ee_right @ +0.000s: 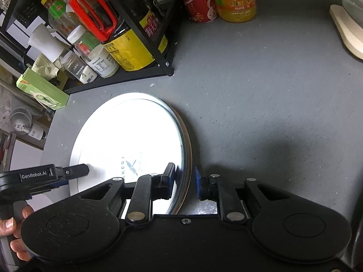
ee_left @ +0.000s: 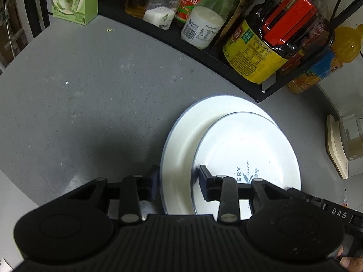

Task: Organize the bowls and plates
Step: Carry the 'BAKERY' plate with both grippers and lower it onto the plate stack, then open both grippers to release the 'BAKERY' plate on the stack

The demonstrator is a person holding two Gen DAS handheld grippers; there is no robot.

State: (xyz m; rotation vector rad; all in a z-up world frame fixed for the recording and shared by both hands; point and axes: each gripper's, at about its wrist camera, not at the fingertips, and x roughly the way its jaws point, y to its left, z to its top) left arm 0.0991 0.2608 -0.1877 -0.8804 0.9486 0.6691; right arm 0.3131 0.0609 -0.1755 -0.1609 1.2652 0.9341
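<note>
The jaws of both grippers stand apart, each pair straddling a plate rim without yet pinching it. The left gripper (ee_left: 178, 184) has one finger outside the large plate (ee_left: 181, 140) and one over the small plate (ee_left: 249, 149), which lies on the large one, pushed off-centre toward the right. The right gripper (ee_right: 185, 181) brackets the opposite edge of the stack, one finger over the white face and one outside on the grey worktop (ee_right: 261, 104). A wooden-looking edge shows under the plates in the right view; what it is I cannot tell. The step in hand seems to be stacking and squaring the plates. Next, the small plate likely needs nudging to centre. A black rack (ee_left: 204, 54) of bottles stands just behind.
</note>
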